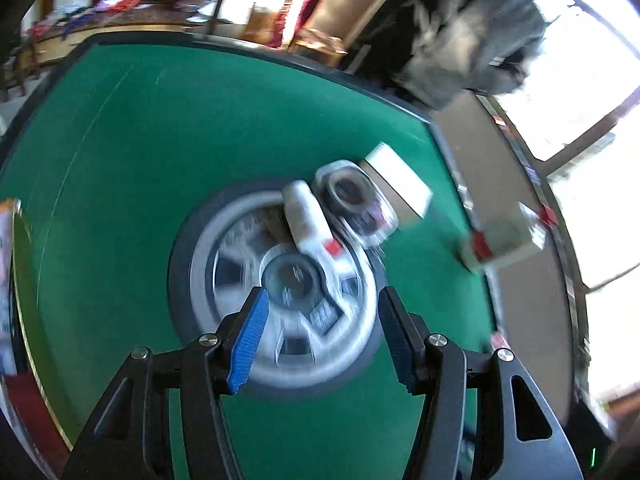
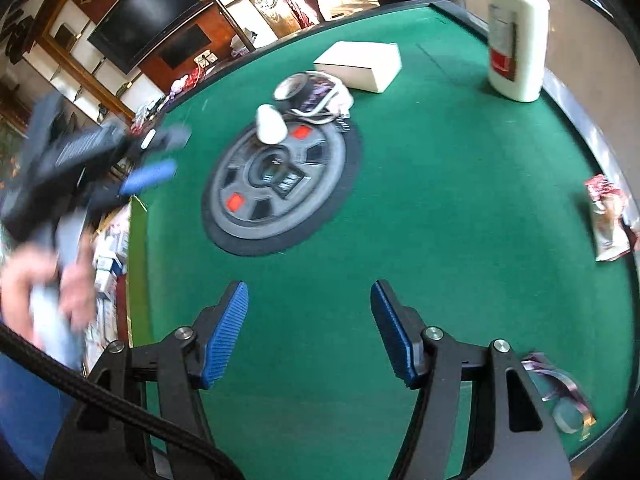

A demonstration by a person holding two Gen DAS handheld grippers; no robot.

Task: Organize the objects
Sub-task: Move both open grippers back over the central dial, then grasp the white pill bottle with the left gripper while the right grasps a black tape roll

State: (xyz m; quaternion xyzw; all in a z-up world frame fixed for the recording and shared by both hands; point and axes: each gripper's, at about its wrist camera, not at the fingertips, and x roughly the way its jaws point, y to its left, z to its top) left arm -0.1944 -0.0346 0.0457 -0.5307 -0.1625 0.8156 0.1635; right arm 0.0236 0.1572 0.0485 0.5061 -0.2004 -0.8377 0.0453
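white box [image 2: 358, 65] flat | white bottle [image 2: 517, 36] upright | tape roll [image 2: 308, 90] beside box

A: Item one: table [image 2: 400, 200], green felt top, dark raised rim. Fitted in its middle, a round grey control hub [image 2: 280, 176] with red and dark buttons, ringed in black.

B: Lying on the felt?

A: White flat box [image 2: 358, 65], far side, beyond the hub. Just beside it, a packaged roll of dark tape [image 2: 310, 90] in clear wrap, at the hub's far edge. A small white bottle [image 2: 270, 124] on its side, resting on the hub's rim, touching the tape pack.

B: Further out?

A: Large white bottle [image 2: 516, 36] with red cap, upright near the far right corner. A red-and-white sachet [image 2: 608, 220] at the right edge. A crinkled foil wrapper [image 2: 560, 396] at the near right; partly hidden.
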